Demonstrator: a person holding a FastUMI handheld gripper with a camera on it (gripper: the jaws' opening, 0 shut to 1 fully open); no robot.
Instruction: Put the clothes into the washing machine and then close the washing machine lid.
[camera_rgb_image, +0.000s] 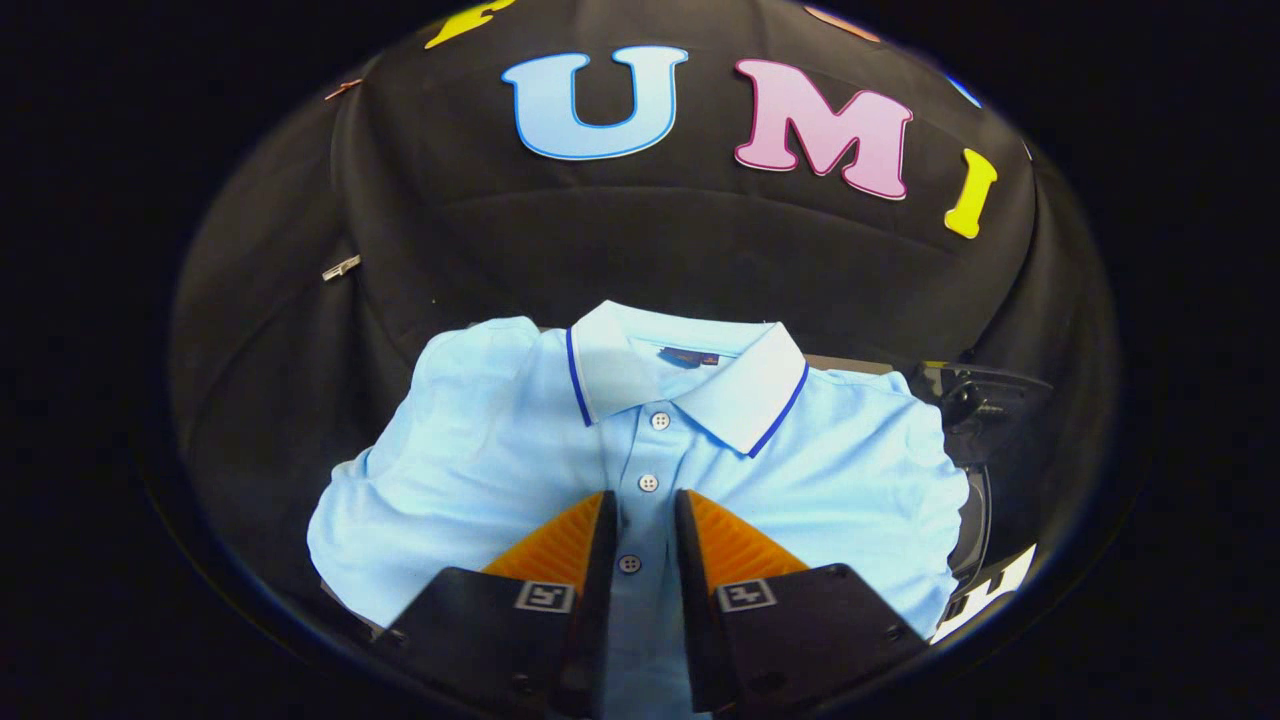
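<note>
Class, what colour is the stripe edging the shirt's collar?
Dark blue stripe on the shirt, gripper view.

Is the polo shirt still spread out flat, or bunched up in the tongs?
Spread flat: polo shirt lies face up, collar and button placket showing. The tongs straddle the placket with a gap, not pinching it.

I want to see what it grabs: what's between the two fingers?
In the gripper view, the shirt's button strip lies between the gripper's fingers.

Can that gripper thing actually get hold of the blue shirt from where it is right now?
Probably yes. The gripper is right over the light blue polo shirt, its fingers a little apart on either side of the button placket. Nothing lies between them and the cloth, though whether they touch it is unclear.
</note>
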